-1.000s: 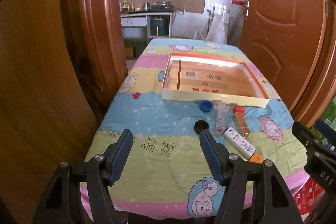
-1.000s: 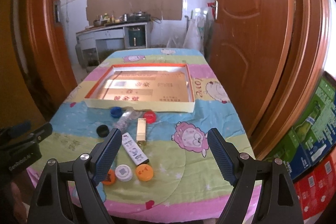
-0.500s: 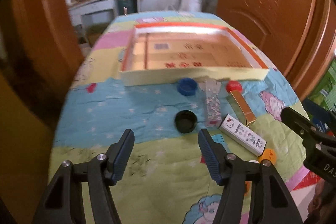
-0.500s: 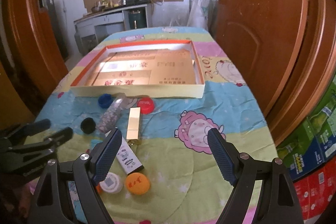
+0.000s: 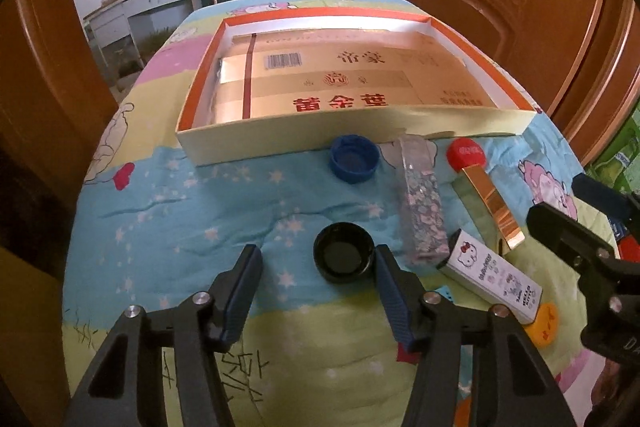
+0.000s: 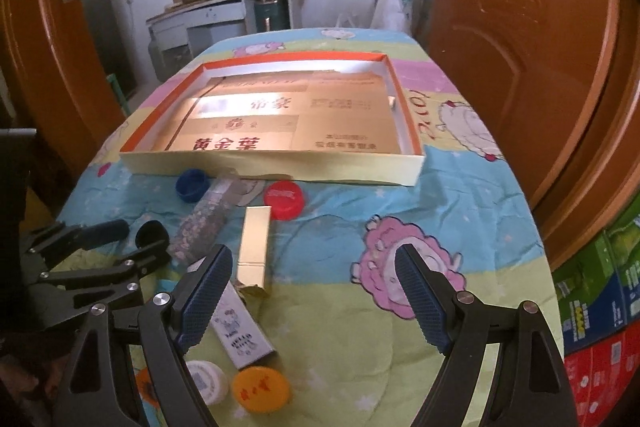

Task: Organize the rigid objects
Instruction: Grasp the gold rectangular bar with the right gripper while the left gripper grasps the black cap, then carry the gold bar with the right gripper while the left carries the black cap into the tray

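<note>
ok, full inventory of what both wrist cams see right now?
tray box: 1, cream walls, orange rim, gold card inside, far half of table
blue cap: 1, against tray's near wall
red cap: 1, right of blue cap
black cap: 1, between left fingers, untouched
glitter tube: 1, clear, between caps
gold box: 1, below red cap
white cartoon box: 1, nearest
orange cap: 1, near edge
white cap: 1, left of orange cap
left hand-held gripper: black, closing
right hand-held gripper: black, open, empty
</note>
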Demonstrator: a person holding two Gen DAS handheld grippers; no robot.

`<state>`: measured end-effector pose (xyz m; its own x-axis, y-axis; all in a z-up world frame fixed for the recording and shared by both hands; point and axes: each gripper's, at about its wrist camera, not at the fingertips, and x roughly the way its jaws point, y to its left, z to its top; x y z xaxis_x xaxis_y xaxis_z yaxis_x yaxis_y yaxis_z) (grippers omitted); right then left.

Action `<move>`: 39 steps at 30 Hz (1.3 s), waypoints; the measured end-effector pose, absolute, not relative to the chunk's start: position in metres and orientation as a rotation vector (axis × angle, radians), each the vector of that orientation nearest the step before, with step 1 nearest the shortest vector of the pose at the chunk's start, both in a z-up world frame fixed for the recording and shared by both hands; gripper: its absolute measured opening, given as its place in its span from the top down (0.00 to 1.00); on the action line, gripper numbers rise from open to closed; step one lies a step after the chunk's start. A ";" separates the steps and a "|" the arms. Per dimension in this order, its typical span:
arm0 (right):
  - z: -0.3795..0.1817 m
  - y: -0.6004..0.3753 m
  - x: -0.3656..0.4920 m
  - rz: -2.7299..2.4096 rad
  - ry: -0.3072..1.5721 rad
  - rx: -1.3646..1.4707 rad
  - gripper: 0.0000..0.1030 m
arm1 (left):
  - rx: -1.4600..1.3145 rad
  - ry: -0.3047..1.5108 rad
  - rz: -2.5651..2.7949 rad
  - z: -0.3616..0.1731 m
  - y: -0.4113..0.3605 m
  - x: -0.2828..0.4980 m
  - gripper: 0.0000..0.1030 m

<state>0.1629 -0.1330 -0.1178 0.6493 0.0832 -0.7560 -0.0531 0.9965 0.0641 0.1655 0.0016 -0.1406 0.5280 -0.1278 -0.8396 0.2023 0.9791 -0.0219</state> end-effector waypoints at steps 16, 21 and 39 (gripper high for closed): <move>-0.143 -0.096 0.204 0.146 1.008 -0.018 0.81 | 0.006 0.983 -0.209 -0.137 0.016 0.163 0.71; -0.138 -0.107 0.202 0.187 1.016 0.046 0.83 | -0.051 0.996 -0.232 -0.135 0.025 0.163 0.71; -0.071 -0.136 0.195 0.212 0.872 0.035 0.83 | 0.017 0.861 -0.226 -0.066 0.024 0.175 0.71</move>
<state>0.1948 -0.1357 -0.0707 0.6236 0.1989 -0.7560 -0.1708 0.9784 0.1166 0.1753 0.0240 -0.0660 0.6296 -0.1906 -0.7532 0.2042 0.9760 -0.0763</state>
